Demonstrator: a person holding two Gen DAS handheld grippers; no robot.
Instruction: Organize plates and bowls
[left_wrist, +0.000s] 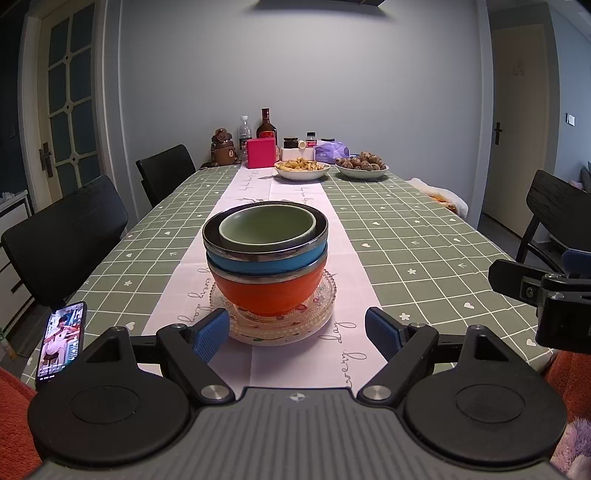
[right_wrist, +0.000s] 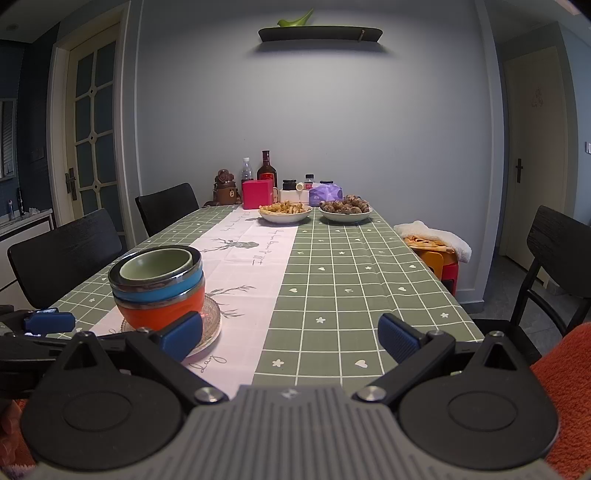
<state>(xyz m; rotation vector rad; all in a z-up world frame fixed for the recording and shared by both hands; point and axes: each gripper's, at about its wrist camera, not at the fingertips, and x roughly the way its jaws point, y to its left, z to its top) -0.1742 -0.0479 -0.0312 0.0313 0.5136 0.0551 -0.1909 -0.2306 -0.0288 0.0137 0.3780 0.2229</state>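
Nearest the left wrist camera, the left gripper (left_wrist: 297, 332) has its blue-padded fingers spread wide, holding nothing. Just beyond its fingertips, centred between them, stands a stack of bowls: a green bowl (left_wrist: 267, 225) nested in a blue bowl (left_wrist: 266, 258), which sits in an orange bowl (left_wrist: 267, 291). All are upright, openings facing up, on a stack of clear glass plates (left_wrist: 280, 328).

The stack rests near the near edge of a long table (left_wrist: 424, 251), on a pale runner (left_wrist: 236, 199) down the middle of a green checked cloth. At the far edge sit two white dishes of food (left_wrist: 301, 170), bottles and a pink box (left_wrist: 261, 152) against a grey wall. A phone (left_wrist: 61, 341) lies at the near left corner. Black chairs (left_wrist: 74, 236) flank the table.

The right gripper (right_wrist: 290, 338) is also spread and empty, over the near edge, with the bowl stack just left of its left finger.
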